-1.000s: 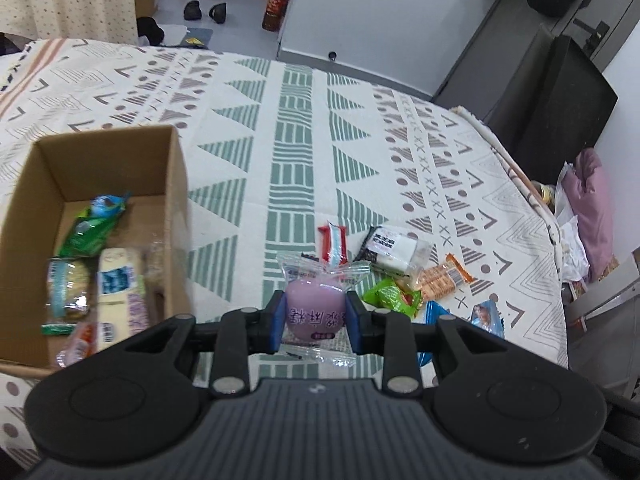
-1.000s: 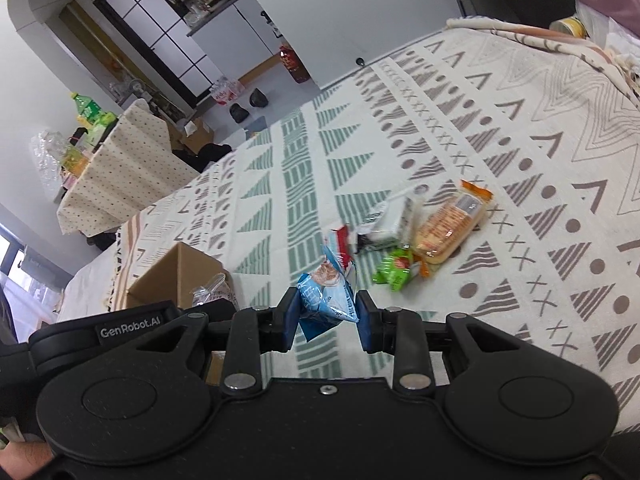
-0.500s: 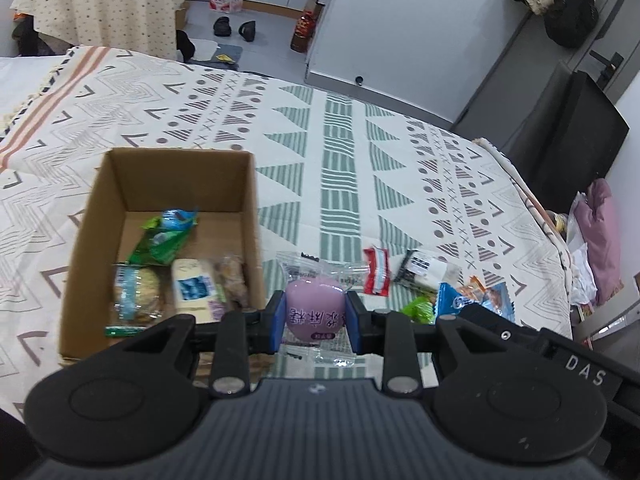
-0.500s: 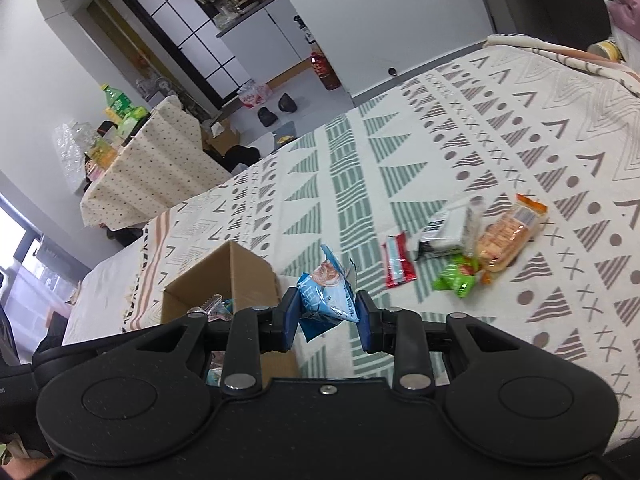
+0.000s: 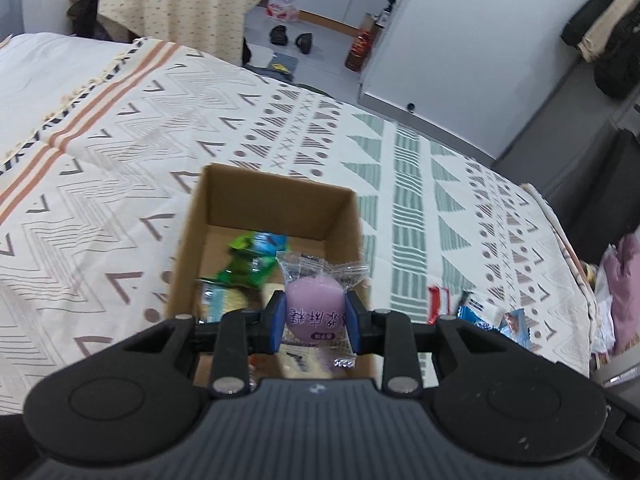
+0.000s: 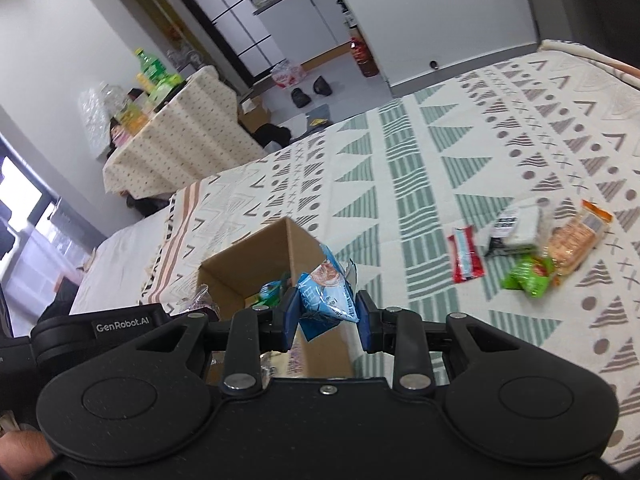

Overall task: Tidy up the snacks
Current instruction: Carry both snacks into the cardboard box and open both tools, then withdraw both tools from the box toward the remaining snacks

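My left gripper point(image 5: 315, 322) is shut on a pink round sweet in a clear wrapper point(image 5: 316, 312), held above the near right part of an open cardboard box point(image 5: 272, 200). The box holds a green packet point(image 5: 246, 266) and other wrapped snacks. My right gripper point(image 6: 327, 316) is shut on a blue snack packet point(image 6: 326, 292), held over the box's point(image 6: 256, 252) right wall. Loose snacks lie on the patterned bedspread to the right: a red bar point(image 6: 464, 256), a black-and-white pack point(image 6: 516, 226), an orange cracker pack point(image 6: 576, 240) and a green packet point(image 6: 528, 276).
The bedspread point(image 5: 120, 184) covers a wide bed. Past its far edge are a draped table point(image 6: 172, 136) with bottles, shoes on the floor point(image 5: 290, 36) and a white wall panel point(image 5: 460, 40). A pink bundle point(image 5: 622, 280) lies off the bed's right side.
Both grippers have moved left with their snacks, from over the loose pile to over the box. The box now sits at the centre of the left wrist view.
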A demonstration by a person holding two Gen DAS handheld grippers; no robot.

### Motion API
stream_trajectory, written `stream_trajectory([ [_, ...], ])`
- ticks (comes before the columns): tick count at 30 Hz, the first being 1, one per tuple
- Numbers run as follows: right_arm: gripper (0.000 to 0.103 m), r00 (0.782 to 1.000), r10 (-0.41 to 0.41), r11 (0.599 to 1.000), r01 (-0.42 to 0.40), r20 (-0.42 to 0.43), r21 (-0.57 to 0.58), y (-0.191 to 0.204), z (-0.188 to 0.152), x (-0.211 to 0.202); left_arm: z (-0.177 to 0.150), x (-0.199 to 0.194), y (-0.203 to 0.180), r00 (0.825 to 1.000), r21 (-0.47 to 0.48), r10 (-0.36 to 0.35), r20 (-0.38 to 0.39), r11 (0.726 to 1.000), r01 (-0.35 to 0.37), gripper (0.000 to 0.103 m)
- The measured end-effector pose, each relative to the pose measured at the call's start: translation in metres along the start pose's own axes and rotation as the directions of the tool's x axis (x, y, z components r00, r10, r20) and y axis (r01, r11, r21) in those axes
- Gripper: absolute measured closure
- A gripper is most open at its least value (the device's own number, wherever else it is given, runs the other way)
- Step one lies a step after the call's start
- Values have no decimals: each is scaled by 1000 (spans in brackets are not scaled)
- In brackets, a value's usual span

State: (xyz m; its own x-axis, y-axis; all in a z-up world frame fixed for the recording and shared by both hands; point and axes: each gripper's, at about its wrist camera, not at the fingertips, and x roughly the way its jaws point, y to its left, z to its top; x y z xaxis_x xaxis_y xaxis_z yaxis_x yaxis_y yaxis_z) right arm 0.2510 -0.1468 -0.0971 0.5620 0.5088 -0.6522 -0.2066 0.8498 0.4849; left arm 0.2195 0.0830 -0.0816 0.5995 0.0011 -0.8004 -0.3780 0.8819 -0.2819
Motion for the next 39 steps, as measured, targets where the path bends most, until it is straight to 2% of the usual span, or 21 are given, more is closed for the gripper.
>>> stream_trajectory([
  [9, 73, 1000, 4, 999, -5, -29, -35, 26, 4, 16, 14, 6, 28, 1000, -46, 14, -8, 999, -14, 72],
  [12, 73, 999, 9, 999, -11, -36, -47, 34, 5, 21, 20, 5, 35, 1000, -61, 23, -6, 998, -23, 69],
  [19, 73, 998, 25, 997, -30, -60, -70, 57, 3, 33, 29, 3, 48, 999, -76, 53, -7, 996, -54, 49],
  [20, 70, 997, 32, 997, -36, -64, -64, 59, 3, 35, 30, 3, 50, 998, -78, 60, -6, 995, -60, 47],
  [22, 69, 996, 54, 998, -57, -71, -36, 60, 4, 37, 31, 2, 53, 997, -78, 78, -8, 994, -78, 34],
  [23, 62, 996, 60, 997, -62, -68, -34, 61, 5, 37, 32, 2, 55, 995, -77, 95, -11, 992, -96, 31],
  [24, 50, 997, 52, 998, -55, -65, -40, 62, 5, 37, 32, 2, 56, 994, -77, 113, -13, 991, -114, 27],
  [25, 47, 998, 38, 998, -40, -58, -44, 61, 5, 36, 32, 2, 57, 992, -77, 124, -14, 989, -125, 25],
  [30, 46, 999, 7, 1000, -8, -51, -19, 51, 6, 32, 32, 5, 63, 988, -83, 149, -34, 985, -151, 19],
  [34, 42, 999, -25, 1000, 24, -41, -19, 43, 7, 25, 31, 8, 58, 986, -69, 160, -44, 984, -163, 18],
  [39, 37, 998, -53, 999, 53, -32, -11, 28, 8, 18, 30, 12, 41, 991, -24, 127, -50, 991, -128, 14],
])
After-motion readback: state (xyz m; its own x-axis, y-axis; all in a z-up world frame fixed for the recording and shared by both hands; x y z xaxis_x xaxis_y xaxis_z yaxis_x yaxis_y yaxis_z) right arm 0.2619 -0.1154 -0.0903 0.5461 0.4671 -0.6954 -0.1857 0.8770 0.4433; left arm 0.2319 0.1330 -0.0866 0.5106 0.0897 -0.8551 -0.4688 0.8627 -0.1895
